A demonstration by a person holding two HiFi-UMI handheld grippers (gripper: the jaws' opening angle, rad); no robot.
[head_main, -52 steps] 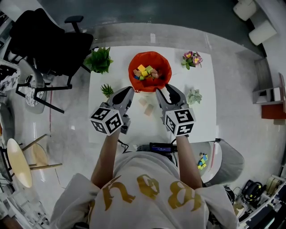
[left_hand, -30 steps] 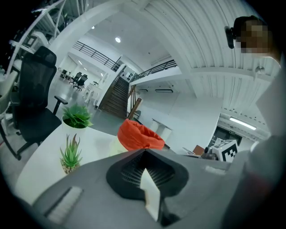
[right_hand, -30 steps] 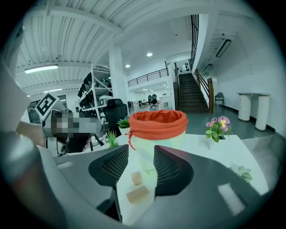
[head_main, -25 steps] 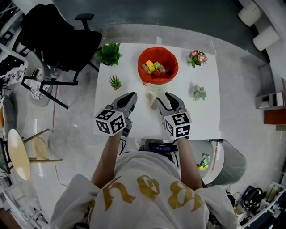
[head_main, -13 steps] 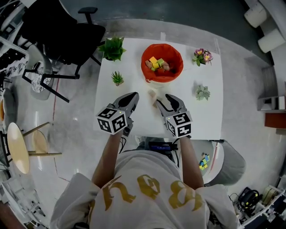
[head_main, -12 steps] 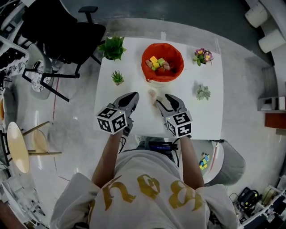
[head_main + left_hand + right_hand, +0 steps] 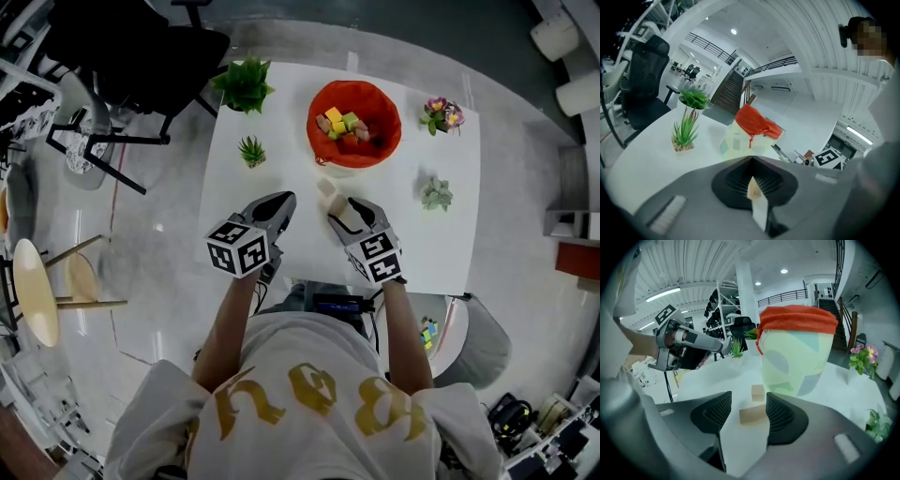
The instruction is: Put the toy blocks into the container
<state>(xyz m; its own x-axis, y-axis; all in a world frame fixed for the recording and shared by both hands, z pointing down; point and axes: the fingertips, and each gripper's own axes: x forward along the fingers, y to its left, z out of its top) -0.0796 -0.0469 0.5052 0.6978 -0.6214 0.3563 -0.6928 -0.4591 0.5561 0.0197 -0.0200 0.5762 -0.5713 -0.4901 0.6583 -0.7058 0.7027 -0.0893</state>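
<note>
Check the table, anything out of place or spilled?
A small wooden block and a longer wooden block lie loose on the white table, just short of the red-lined container that holds the coloured blocks. Off the table, some coloured pieces sit on a grey seat. Nothing looks tipped.

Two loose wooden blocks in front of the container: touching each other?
Apart. The right gripper view shows a strip of white table between the small block and the longer block nearer the camera.
</note>
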